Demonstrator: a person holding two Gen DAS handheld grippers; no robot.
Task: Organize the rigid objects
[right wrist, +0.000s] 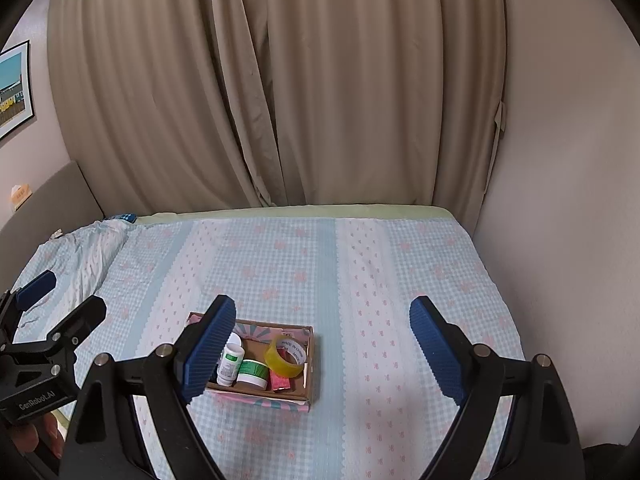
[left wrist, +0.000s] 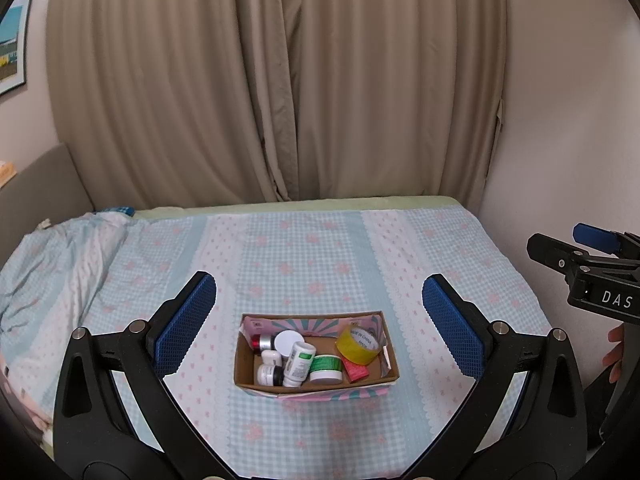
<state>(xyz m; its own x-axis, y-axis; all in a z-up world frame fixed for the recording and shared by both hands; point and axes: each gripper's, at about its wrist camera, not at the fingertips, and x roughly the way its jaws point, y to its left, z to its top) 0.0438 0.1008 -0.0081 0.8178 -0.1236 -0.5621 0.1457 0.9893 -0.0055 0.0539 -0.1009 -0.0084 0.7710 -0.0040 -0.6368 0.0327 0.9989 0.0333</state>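
Note:
A small cardboard box [left wrist: 316, 390] with a pink and teal pattern sits on the bed. It holds a yellow tape roll [left wrist: 357, 345], a green-labelled jar [left wrist: 326, 369], a white bottle [left wrist: 296, 363], small white and silver jars [left wrist: 269, 360] and a pink packet [left wrist: 356, 370]. My left gripper [left wrist: 320, 320] is open and empty, held above and in front of the box. My right gripper [right wrist: 322, 342] is open and empty, to the right of the box [right wrist: 310, 364]; its left finger [right wrist: 210, 348] hides the box's left part. The tape roll [right wrist: 286, 354] shows there too.
The bed has a blue and pink checked sheet [left wrist: 320, 248]. A crumpled quilt [left wrist: 60, 256] lies at its left. Beige curtains [left wrist: 280, 80] hang behind, a wall [left wrist: 560, 160] runs along the right, a headboard [left wrist: 40, 188] at the left.

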